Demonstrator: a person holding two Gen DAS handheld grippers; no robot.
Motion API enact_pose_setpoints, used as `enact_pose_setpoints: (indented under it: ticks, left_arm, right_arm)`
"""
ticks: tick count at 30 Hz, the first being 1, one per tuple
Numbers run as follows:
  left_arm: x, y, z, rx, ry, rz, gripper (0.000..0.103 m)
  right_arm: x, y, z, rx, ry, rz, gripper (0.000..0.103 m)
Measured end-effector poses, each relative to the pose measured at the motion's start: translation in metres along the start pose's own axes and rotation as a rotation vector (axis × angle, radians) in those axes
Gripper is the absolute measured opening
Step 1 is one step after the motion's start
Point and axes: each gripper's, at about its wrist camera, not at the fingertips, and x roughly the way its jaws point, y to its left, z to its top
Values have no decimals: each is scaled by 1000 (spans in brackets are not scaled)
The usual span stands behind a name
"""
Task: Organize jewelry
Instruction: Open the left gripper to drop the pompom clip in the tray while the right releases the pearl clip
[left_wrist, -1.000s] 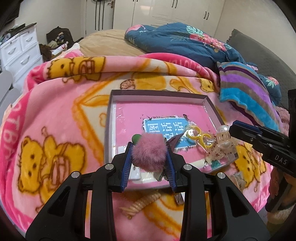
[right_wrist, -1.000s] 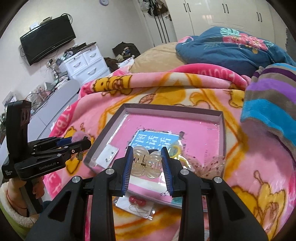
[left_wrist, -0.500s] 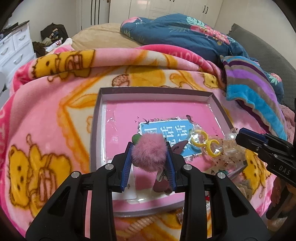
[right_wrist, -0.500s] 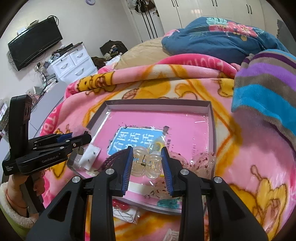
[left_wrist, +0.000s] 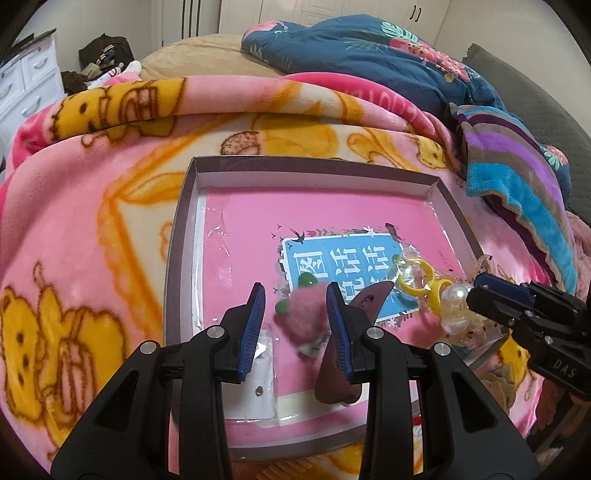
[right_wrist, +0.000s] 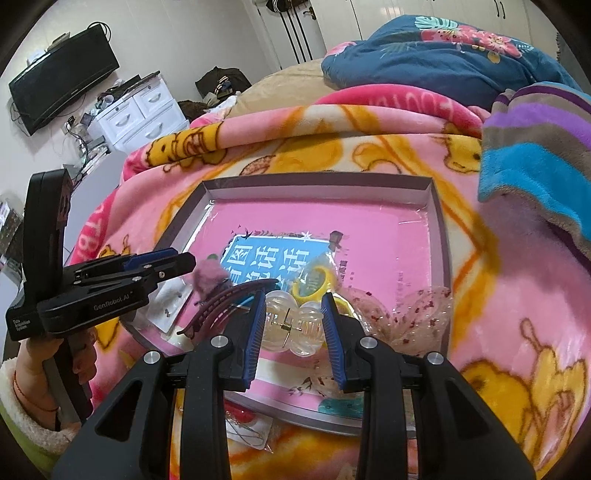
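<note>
A grey-rimmed tray (left_wrist: 184, 229) with a pink floor lies on the cartoon blanket. My left gripper (left_wrist: 295, 295) hovers low over its near left part. A pink pom-pom piece (left_wrist: 303, 325) with green beads shows blurred below the pads. It is clear of the left pad and brushes the right one. In the right wrist view the pom-pom (right_wrist: 210, 277) sits just past the left gripper (right_wrist: 190, 264). My right gripper (right_wrist: 293, 306) is shut on a clear claw hair clip (right_wrist: 291, 325) over the tray's near right part.
In the tray lie a dark maroon hair clip (left_wrist: 369, 299), bagged yellow rings (left_wrist: 417, 280), a white earring card (left_wrist: 258, 387) and a glittery clear bow (right_wrist: 417, 310). A packet with red beads (right_wrist: 240, 417) lies outside the near rim. A striped blanket (right_wrist: 535, 166) is heaped at right.
Both grippers have sunk closer to the tray. The pom-pom, earlier filling the gap between the left pads, now sits lower, smaller and blurred. The clear clip stays in the right gripper.
</note>
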Motion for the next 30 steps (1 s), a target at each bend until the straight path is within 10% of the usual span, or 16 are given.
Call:
enact_pose_setpoints:
  ticks: [30]
  left_arm:
    - [-27, 7, -9, -14, -26, 13, 46]
  right_arm:
    - [9, 17, -8, 5, 49, 25, 32]
